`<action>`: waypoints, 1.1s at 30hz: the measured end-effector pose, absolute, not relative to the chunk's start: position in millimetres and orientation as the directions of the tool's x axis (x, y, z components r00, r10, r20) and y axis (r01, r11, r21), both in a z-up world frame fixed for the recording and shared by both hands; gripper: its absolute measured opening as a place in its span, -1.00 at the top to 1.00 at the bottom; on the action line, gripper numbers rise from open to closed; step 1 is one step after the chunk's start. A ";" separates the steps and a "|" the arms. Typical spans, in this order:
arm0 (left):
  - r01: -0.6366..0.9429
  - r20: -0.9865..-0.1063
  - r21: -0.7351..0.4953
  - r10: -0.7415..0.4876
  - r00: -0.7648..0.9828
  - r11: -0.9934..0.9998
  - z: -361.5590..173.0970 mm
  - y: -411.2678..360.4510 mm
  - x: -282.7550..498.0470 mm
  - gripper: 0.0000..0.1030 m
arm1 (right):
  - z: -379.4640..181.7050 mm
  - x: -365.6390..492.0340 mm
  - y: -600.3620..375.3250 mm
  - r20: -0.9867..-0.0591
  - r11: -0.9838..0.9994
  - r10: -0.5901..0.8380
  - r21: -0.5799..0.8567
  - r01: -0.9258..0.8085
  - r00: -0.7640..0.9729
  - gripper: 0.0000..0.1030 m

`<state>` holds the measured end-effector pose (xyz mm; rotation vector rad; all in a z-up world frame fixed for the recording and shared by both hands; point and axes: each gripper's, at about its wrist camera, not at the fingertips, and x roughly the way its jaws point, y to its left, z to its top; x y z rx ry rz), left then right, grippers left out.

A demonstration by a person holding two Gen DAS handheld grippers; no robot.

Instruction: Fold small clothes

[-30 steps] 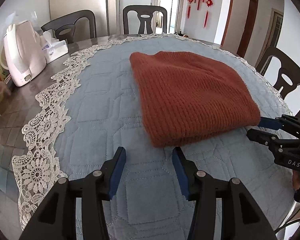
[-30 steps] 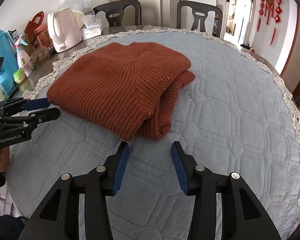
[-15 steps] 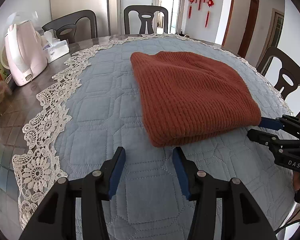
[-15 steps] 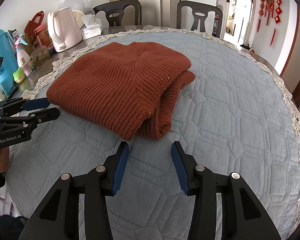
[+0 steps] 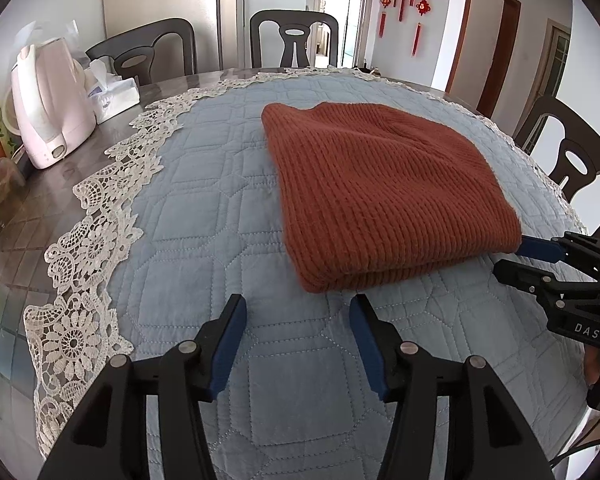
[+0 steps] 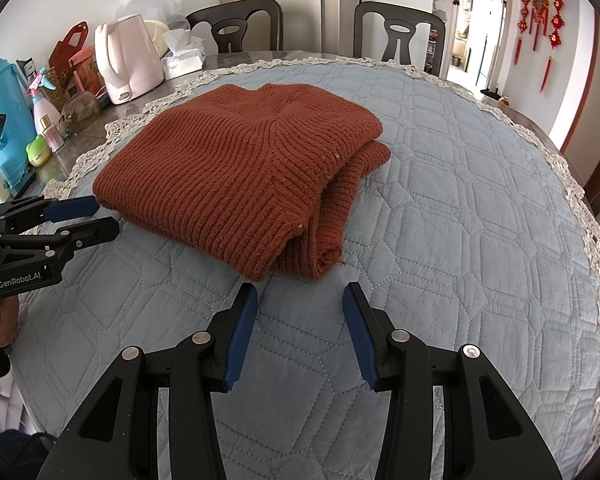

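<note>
The rust sweater [image 6: 240,176] lies folded into 1 neat stack, seemingly finished, while both grippers [image 5: 296,334] [image 6: 300,322] hover apart, holding nothing.

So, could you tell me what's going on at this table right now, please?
A person is folding small clothes with a handheld claw in each hand. A rust-red knitted sweater lies folded on the blue quilted table cover. Neither claw holds it: the left claw and the right claw both hover open just short of its near edge, with nothing between their pads. The left claw's jaws have just been opening a little. A pink kettle and a tissue box stand off to the side.
</note>
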<state>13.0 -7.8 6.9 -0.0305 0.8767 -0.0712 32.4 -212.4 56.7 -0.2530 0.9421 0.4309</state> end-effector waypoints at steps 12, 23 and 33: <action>0.045 -0.766 -0.070 -0.083 0.637 0.997 6.8 -8.7 12.9 -0.18 | 56.6 32.6 -212.4 -0.823 0.887 0.247 -0.022 -0.462 0.512 0.11; 0.044 -0.766 -0.053 -0.069 0.640 0.998 5.5 -10.5 13.9 -0.20 | 56.4 32.7 -212.4 -0.823 0.887 0.246 -0.022 -0.462 0.512 0.11; 0.044 -0.766 -0.051 -0.067 0.639 0.998 5.3 -10.6 14.0 -0.21 | 56.3 32.6 -212.4 -0.823 0.887 0.247 -0.022 -0.462 0.512 0.11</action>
